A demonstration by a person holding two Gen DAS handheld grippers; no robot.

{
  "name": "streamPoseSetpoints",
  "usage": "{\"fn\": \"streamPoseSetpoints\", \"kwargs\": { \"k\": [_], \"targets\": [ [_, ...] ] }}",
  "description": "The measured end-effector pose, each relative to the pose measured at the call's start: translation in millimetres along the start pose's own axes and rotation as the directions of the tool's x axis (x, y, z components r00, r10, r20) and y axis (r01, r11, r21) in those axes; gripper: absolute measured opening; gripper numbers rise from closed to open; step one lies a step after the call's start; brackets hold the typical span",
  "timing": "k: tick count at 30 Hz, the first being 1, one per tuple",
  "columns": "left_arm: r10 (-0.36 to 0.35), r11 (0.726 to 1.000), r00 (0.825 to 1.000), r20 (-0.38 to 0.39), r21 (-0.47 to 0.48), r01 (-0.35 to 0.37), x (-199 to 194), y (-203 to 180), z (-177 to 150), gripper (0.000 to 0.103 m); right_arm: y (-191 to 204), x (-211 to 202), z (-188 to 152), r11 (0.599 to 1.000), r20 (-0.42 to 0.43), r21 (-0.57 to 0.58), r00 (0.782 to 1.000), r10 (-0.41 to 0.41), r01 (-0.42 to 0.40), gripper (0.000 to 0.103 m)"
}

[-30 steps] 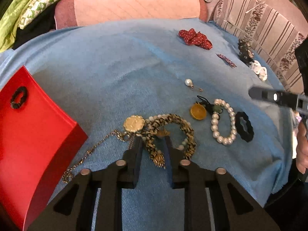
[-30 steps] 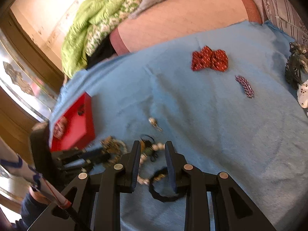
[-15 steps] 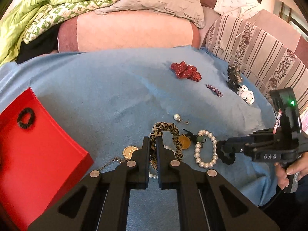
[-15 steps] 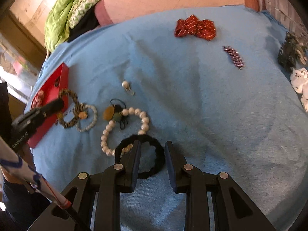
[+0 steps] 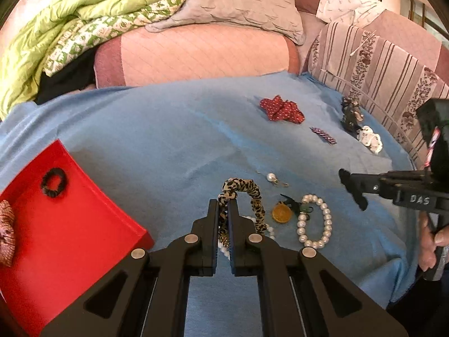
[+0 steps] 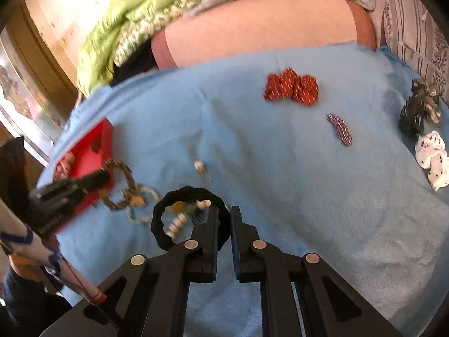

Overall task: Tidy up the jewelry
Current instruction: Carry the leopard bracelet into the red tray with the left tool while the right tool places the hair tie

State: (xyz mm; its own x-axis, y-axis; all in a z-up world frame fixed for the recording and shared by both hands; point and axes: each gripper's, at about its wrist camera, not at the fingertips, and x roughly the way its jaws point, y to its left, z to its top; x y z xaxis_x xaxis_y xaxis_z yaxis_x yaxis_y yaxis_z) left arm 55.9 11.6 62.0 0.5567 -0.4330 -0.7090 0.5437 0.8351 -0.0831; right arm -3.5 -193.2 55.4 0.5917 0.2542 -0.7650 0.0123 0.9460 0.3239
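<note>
Jaws pinching leopard scrunchie (image 5: 247,189), black scrunchie (image 6: 168,213), blurred

left gripper (image 5: 223,210) | jaws nearly closed, pinching || right gripper (image 6: 224,216) | jaws nearly closed, pinching

Bright daylight (right view motion-blurred)

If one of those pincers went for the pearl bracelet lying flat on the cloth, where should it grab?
Probably the pearl bracelet at its right-hand strand, coming from above with one finger inside the loop. It lies flat and open there, while its top-left side crowds the gold pendant and a dark tassel.
</note>
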Motion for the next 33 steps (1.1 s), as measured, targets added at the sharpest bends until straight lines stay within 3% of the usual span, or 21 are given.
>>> {"fn": "streamPoseSetpoints", "kwargs": {
  "k": [33],
  "targets": [
    [0.095, 0.995, 0.992, 0.079, -0.043, -0.092, -38, 33, -2, 0.006, 89, 40, 6, 0.992, -0.003, -0.090, 0.996, 0.088, -0.088, 0.009]
  ]
}}
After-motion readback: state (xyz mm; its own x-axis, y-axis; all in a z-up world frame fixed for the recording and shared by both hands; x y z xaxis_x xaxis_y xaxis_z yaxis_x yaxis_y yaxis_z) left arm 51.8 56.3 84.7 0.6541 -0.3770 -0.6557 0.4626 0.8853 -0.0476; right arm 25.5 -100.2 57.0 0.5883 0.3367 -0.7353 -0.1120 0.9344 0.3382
